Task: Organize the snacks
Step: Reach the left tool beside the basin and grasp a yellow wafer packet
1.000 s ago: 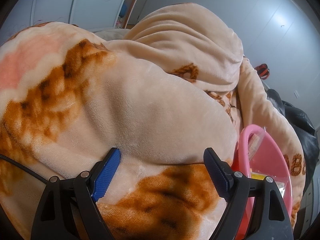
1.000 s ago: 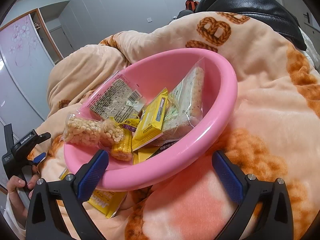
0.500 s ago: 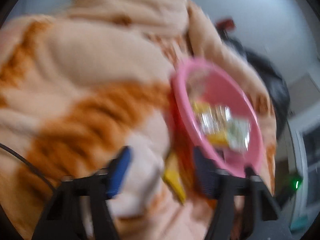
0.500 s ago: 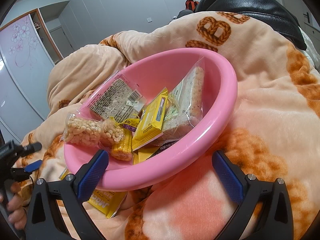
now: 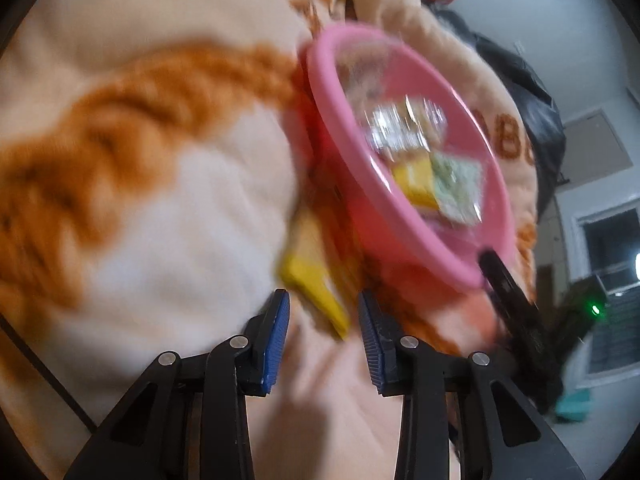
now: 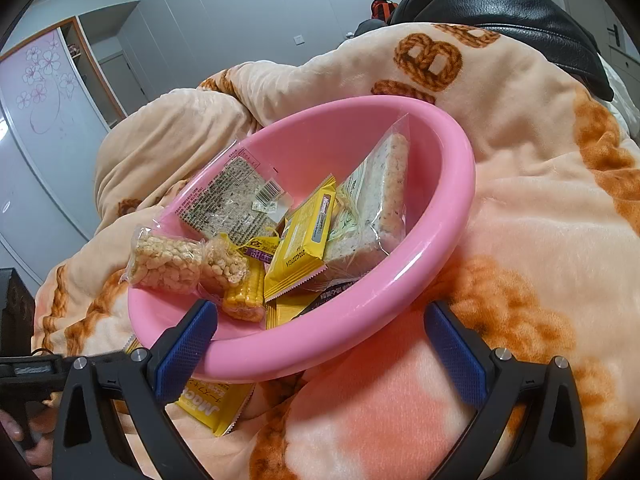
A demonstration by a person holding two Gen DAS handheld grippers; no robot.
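2 tools show: the left tool (image 5: 322, 338), jaws partly open and holding nothing, points at a yellow packet (image 5: 316, 284) (badly blurred) below the pink bowl (image 5: 344, 152) at centre frame. The right tool (image 6: 320, 350) gapes wide, empty, straddling the bowl's near rim on the blanket (image 6: 540, 208).

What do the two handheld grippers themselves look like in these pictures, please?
Both match: the left gripper and right gripper have black plastic frames with triangular cut-outs, silver pivot bolts, and blue textured pads on the fingers. A thin black cable runs beside the left one. No markings are legible; no sleeves are visible.
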